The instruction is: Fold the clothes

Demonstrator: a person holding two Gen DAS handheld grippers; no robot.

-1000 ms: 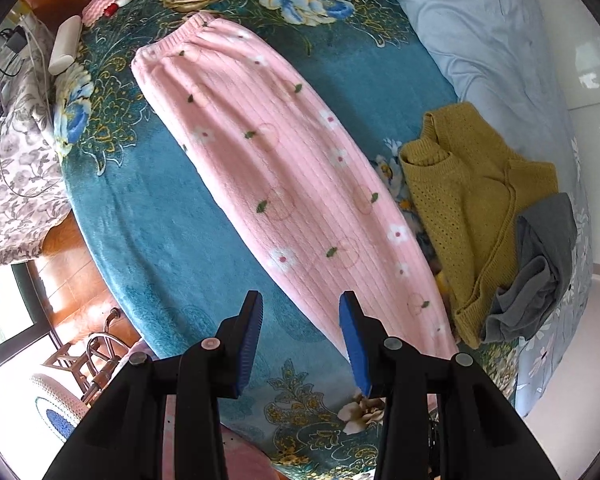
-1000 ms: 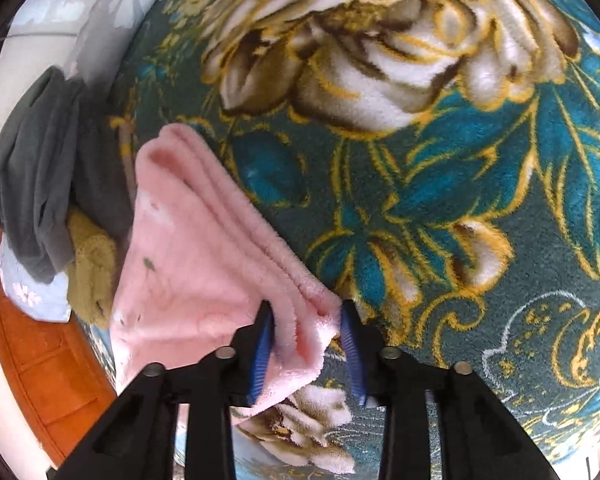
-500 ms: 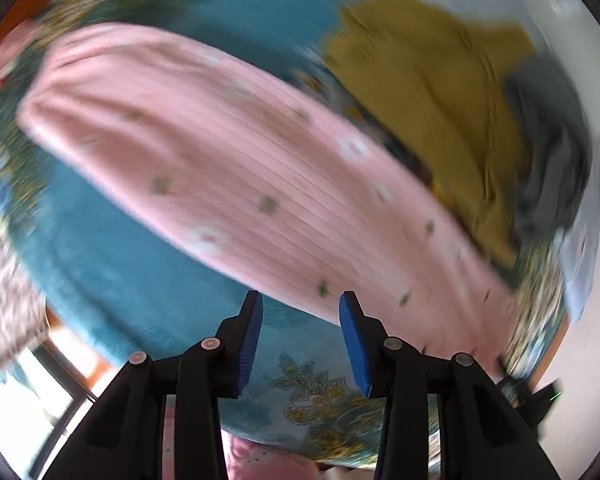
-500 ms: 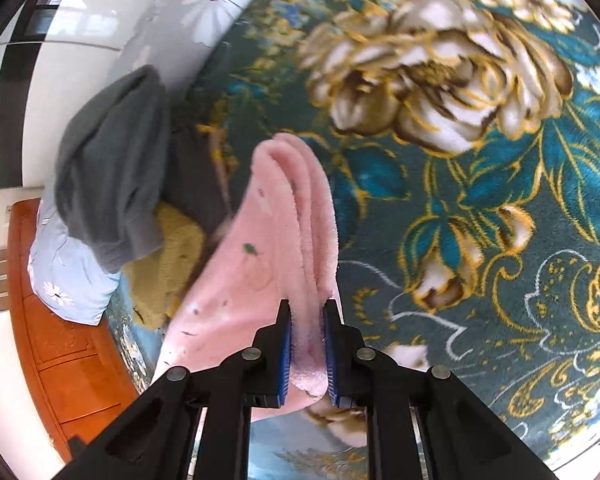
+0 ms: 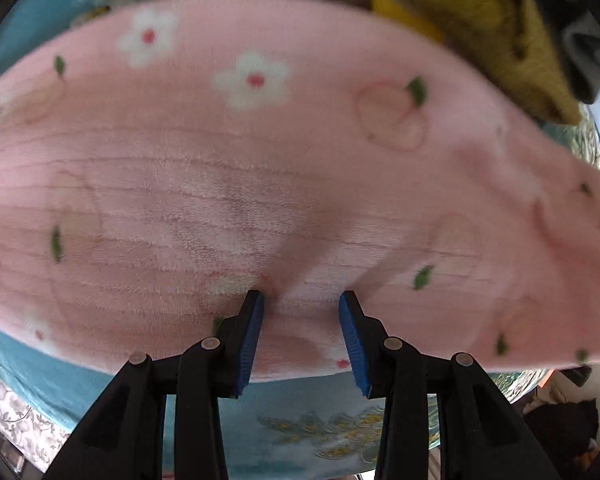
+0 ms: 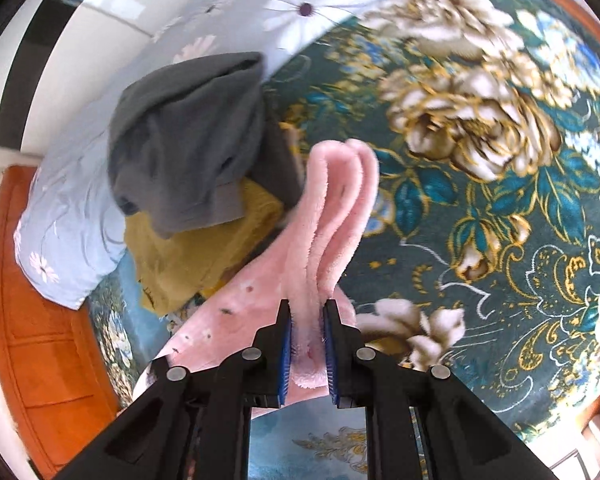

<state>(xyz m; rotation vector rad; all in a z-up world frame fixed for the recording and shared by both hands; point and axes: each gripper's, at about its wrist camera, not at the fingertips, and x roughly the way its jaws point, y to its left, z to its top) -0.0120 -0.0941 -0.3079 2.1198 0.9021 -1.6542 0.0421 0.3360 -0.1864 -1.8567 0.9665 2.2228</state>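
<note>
Pink fleece trousers (image 5: pixel 260 184) with flower and peach prints lie stretched across the teal floral blanket (image 5: pixel 300 412). My left gripper (image 5: pixel 302 300) points down onto their middle. Its jaws stand apart, the tips dent the fleece and a low ridge of cloth rises between them. In the right wrist view my right gripper (image 6: pixel 307 308) is shut on the folded leg end of the trousers (image 6: pixel 332 216). It holds that end up off the blanket (image 6: pixel 480 200), with the cuffs hanging beyond the pads.
A mustard knitted sweater (image 5: pixel 480 8) (image 6: pixel 204 252) and a grey garment (image 6: pixel 188 136) (image 5: pixel 584 56) lie heaped beside the trousers. A pale blue flowered quilt (image 6: pixel 68 232) runs along the bed's side by an orange wooden frame (image 6: pixel 40 340).
My left gripper dropped from high above the bed onto the trousers and rolled. My right gripper closed on the leg end and lifted it off the blanket.
</note>
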